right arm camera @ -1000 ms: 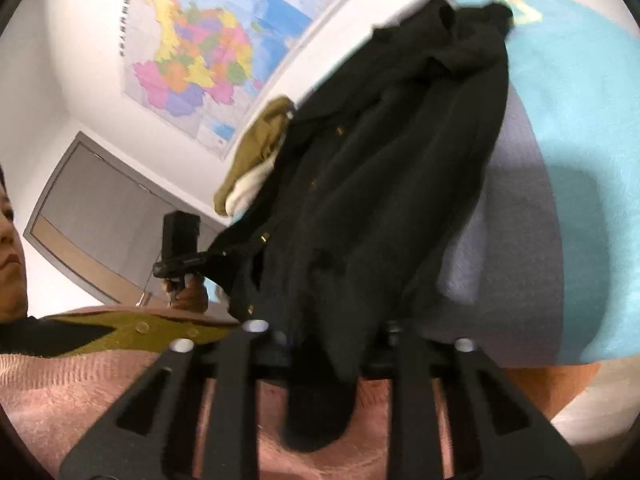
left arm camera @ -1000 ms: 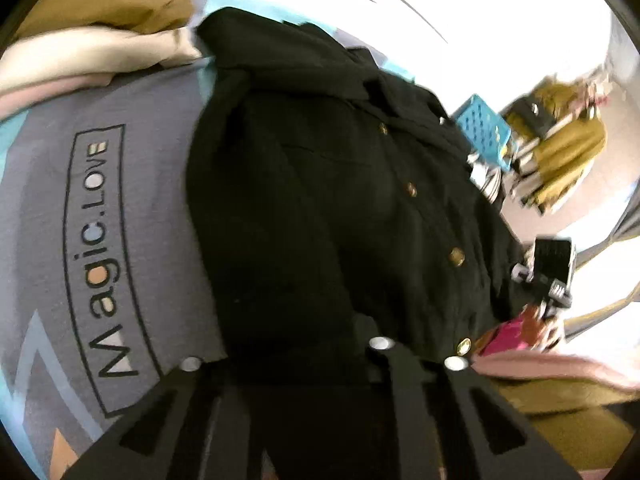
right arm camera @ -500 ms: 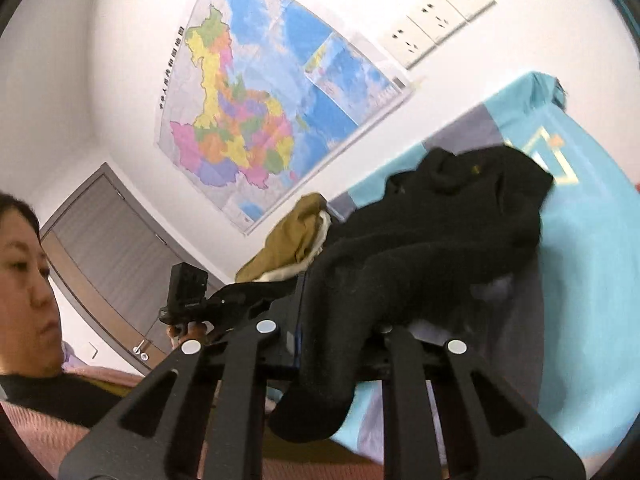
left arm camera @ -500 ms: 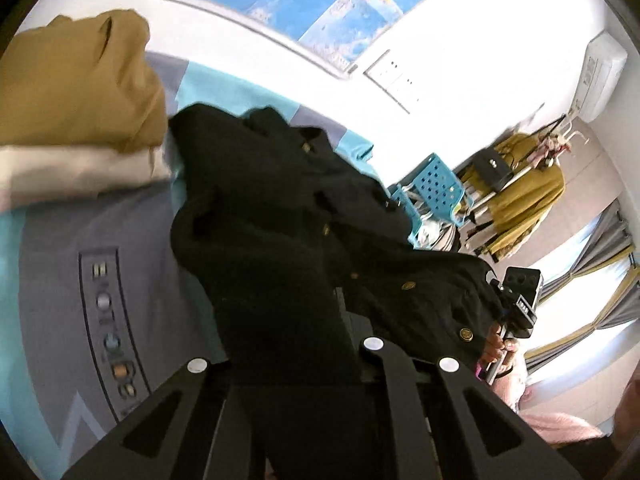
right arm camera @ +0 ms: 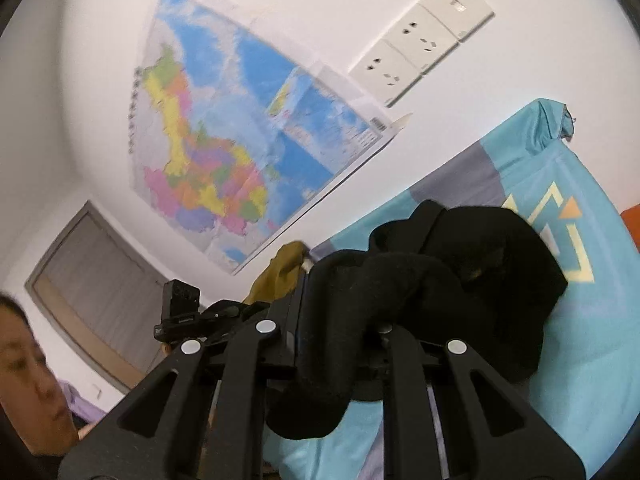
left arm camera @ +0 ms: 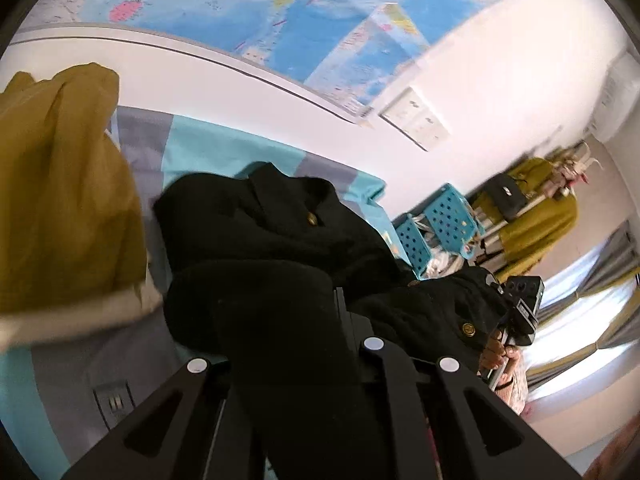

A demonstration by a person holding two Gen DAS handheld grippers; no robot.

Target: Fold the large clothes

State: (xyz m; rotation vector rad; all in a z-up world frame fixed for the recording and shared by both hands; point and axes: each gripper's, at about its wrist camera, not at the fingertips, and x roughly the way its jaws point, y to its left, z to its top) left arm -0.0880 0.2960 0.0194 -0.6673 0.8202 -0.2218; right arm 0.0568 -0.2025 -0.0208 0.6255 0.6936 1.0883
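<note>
Black coat point(left arm camera: 280, 264) lifted above a blue-and-grey bed cover point(right arm camera: 592, 360)

Left gripper point(left arm camera: 286, 364) and right gripper point(right arm camera: 324, 338) fingers each clamp a coat fold; beyond the left fingers, perforated blue baskets point(left arm camera: 444, 220) hold pale items too blurred to identify.

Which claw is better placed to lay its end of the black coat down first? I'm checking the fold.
Neither clearly: left claw and right claw both pinch the black coat, lifted above the bed cover. Both should probably lower together.
</note>
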